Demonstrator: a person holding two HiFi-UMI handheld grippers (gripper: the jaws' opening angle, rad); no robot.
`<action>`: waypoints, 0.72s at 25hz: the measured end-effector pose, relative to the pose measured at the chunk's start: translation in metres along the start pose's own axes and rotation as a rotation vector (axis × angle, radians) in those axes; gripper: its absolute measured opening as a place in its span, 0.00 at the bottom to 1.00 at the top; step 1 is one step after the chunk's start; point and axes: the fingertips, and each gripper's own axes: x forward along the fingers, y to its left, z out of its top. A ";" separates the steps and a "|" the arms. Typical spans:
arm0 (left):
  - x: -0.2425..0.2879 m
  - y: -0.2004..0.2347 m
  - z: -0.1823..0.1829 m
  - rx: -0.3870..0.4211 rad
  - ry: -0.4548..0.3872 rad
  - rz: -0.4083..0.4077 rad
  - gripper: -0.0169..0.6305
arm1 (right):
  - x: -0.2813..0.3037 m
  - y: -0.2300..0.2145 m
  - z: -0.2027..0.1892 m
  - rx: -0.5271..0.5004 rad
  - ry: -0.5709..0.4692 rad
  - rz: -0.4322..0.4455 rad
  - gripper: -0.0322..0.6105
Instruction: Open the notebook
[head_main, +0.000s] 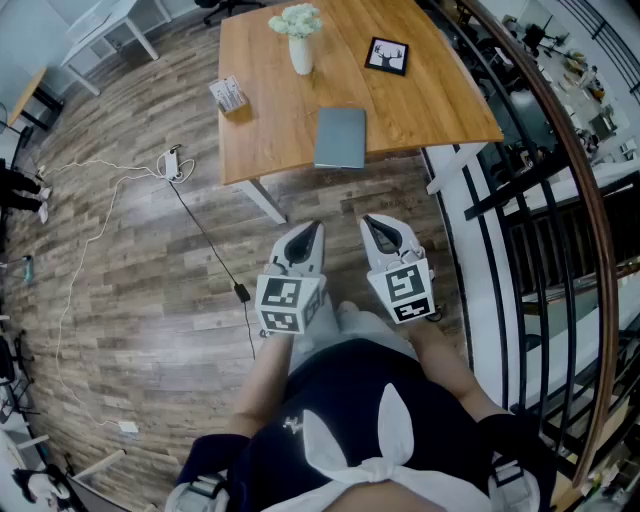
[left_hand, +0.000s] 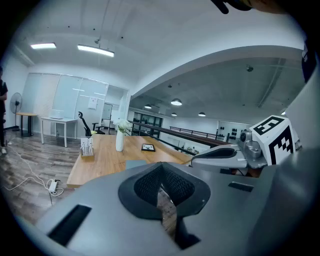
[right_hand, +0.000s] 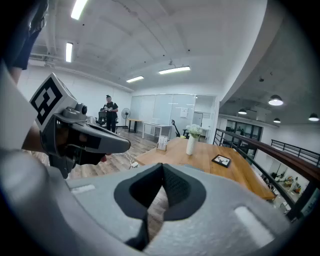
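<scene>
The notebook (head_main: 340, 137) is a closed grey-blue book lying flat near the front edge of the wooden table (head_main: 270, 140). In the left gripper view a strip of the notebook (left_hand: 135, 163) shows just over the jaws. My left gripper (head_main: 312, 230) and right gripper (head_main: 372, 222) hang side by side over the floor in front of the person's body, pointing toward the table and well short of it. Both have their jaws shut with nothing between them, as the left gripper (left_hand: 161, 170) and right gripper (right_hand: 162, 170) show in their own views.
On the table stand a white vase of flowers (head_main: 300, 45), a black picture frame (head_main: 388, 56) and a small card holder (head_main: 228, 95). A power strip (head_main: 172, 162) and cables lie on the wood floor at left. A black railing (head_main: 520, 190) runs along the right. A person (right_hand: 109, 112) stands far off.
</scene>
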 end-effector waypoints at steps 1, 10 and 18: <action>0.001 0.002 -0.002 -0.005 0.007 -0.001 0.05 | 0.002 0.000 0.001 -0.004 0.000 0.002 0.04; 0.024 0.021 -0.009 0.006 0.051 -0.020 0.05 | 0.032 -0.007 0.008 -0.069 -0.004 0.025 0.05; 0.065 0.057 -0.001 -0.016 0.083 -0.034 0.05 | 0.082 -0.027 0.016 -0.095 0.008 0.041 0.05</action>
